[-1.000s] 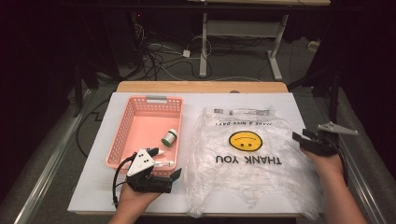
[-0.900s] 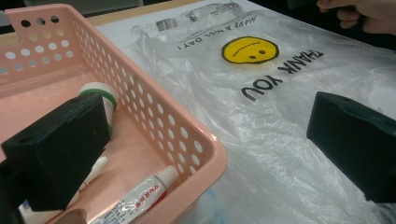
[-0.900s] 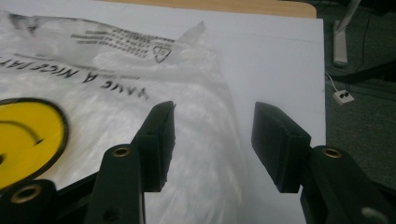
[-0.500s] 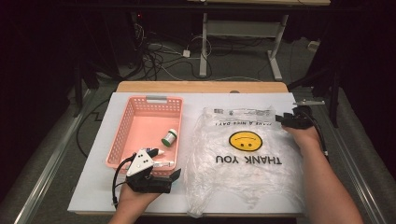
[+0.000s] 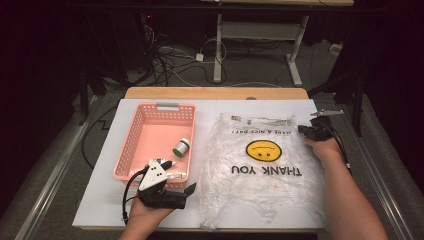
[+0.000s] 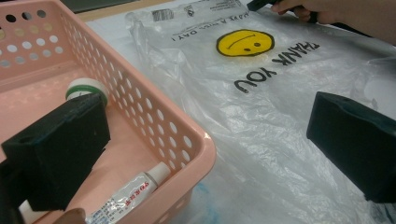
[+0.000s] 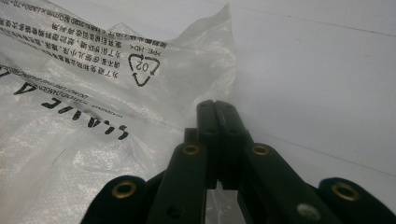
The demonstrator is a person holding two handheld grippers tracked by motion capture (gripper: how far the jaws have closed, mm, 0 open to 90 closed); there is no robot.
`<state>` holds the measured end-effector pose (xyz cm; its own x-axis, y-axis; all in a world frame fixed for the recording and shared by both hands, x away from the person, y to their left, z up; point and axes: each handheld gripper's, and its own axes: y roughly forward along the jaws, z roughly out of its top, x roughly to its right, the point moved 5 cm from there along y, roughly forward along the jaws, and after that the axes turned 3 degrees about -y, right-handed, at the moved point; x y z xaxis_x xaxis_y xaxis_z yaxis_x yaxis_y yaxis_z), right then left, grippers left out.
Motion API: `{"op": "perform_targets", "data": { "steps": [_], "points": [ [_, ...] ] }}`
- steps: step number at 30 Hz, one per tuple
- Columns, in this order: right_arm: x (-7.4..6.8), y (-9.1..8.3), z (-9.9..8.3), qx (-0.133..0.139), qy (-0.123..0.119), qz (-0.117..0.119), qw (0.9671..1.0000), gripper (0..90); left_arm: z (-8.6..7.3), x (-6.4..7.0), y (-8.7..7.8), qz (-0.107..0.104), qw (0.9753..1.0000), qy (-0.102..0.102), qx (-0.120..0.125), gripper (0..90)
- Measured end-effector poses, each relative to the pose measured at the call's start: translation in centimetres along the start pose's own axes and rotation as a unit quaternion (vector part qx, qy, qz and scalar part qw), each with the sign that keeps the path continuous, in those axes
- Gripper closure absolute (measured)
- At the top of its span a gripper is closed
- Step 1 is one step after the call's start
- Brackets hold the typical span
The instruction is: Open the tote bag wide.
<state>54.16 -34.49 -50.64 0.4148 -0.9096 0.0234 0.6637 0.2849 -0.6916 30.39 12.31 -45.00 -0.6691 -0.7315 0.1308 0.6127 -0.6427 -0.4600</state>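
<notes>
White tabletop [image 5: 100, 200] runs under everything I see. Nearest me, my left gripper [image 5: 186, 195] rests at the pink basket's [image 5: 131, 145] near corner, jaws spread wide and empty. Beside it lies the clear plastic bag [image 5: 260, 180]. At its far right edge my right gripper [image 5: 303, 129] is pressed closed; whether it pinches the film, I cannot tell.

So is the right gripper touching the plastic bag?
Cannot tell. In the right gripper view the gripper is shut at the bag's edge, but whether film lies between its fingers is unclear.
</notes>
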Motion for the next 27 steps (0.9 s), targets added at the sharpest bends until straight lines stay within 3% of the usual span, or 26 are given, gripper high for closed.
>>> {"op": "perform_targets", "data": {
  "steps": [8,9,12,13,16,21,24,26,27],
  "points": [
    [0.6,-0.5,0.2,0.015,0.014,-0.009,0.9997,90.0,0.0,0.5,0.2,-0.006,1.0,0.003,-0.001,0.0],
    [1.4,-0.9,0.5,0.029,0.03,-0.019,0.999,90.0,0.1,0.6,0.2,-0.007,1.0,0.006,-0.001,0.0],
    [2.3,-1.3,0.6,0.038,0.038,-0.031,0.9981,90.0,0.1,0.7,0.3,-0.011,0.9999,0.006,-0.001,0.0],
    [3.5,-2.0,0.7,0.05,0.05,-0.046,0.9964,90.0,0.1,0.8,0.3,-0.013,0.9999,0.006,0.0,0.0],
    [4.5,-2.5,0.6,0.054,0.058,-0.061,0.995,90.0,0.2,0.9,0.4,-0.018,0.9998,0.005,0.001,0.0],
    [7.4,-3.8,-0.2,0.063,0.086,-0.099,0.9893,90.0,0.2,0.9,0.4,-0.021,0.9998,0.006,0.002,0.0],
    [8.3,-4.2,-0.9,0.059,0.096,-0.106,0.9879,90.0,0.2,0.9,0.5,-0.022,0.9997,0.007,0.002,0.0],
    [8.5,-4.5,-1.2,0.066,0.103,-0.095,0.9879,73.8,0.2,0.9,0.5,-0.022,0.9997,0.008,0.002,0.0],
    [8.5,-4.5,-1.2,0.066,0.103,-0.095,0.9879,73.8,0.2,0.9,0.5,-0.023,0.9997,0.008,0.002,0.0]
  ]
}}
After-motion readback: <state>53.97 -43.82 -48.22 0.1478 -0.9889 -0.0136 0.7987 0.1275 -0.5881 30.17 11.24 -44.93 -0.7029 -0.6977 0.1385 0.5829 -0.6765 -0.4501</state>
